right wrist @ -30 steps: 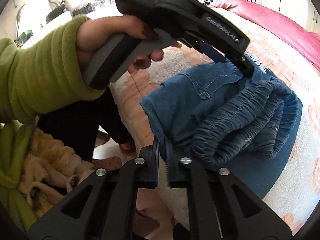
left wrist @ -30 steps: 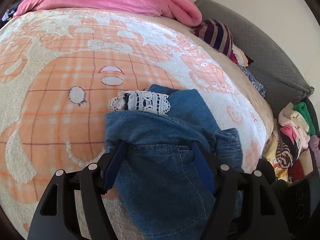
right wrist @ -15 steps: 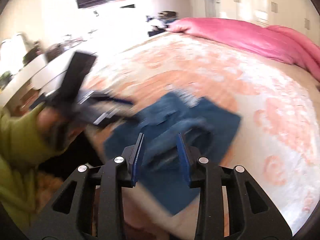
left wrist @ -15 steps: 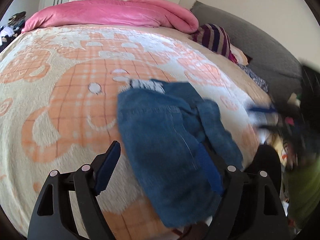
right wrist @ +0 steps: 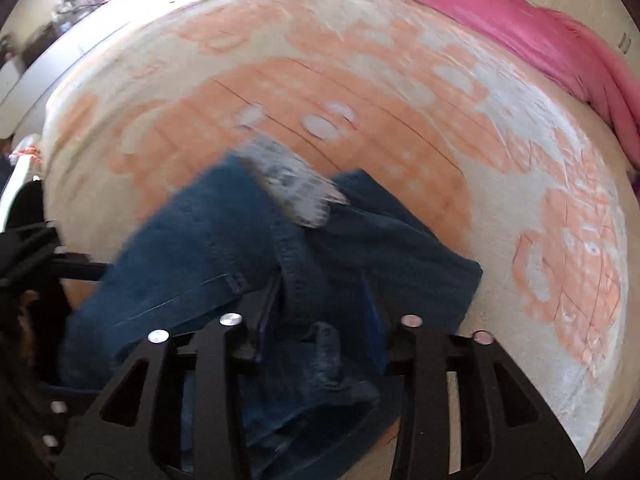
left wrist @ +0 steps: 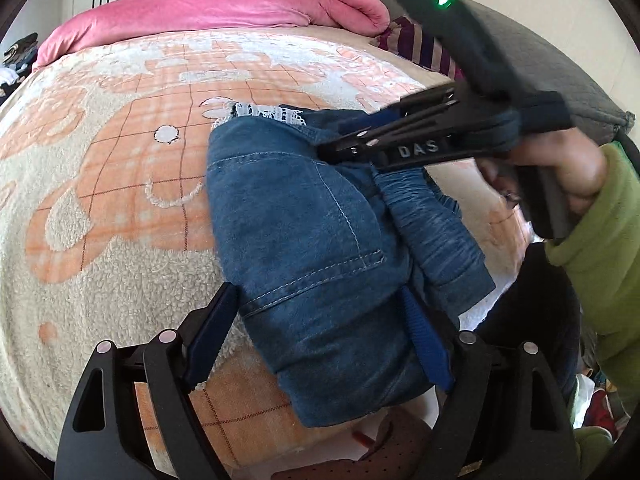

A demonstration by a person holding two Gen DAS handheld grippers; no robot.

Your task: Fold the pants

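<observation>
**Folded jeans at near bed edge, both tongs spread**

Right wrist view is motion-blurred; the lace trim (right wrist: 294,190) reads as a grey smear. The near end of the jeans (left wrist: 316,248) is cut off behind the left tongs (left wrist: 320,336). Only the pointed tip of the right tongs (left wrist: 360,142) shows in the left view, side-on.

Surface: bed with an orange-and-cream fleece blanket (left wrist: 120,184), pink duvet (left wrist: 224,8) at the far end, grey cushion (left wrist: 560,72) far right, striped cloth (left wrist: 420,46) beside it.

Jeans lie folded near the bed's near edge, bunched waistband to the right. Left tongs released, wide apart, straddling the jeans' near end. Right tongs (right wrist: 320,316) released too, denim lying between its fingers, no grip visible. Green-sleeved hand (left wrist: 560,172) holds the right tongs.
</observation>
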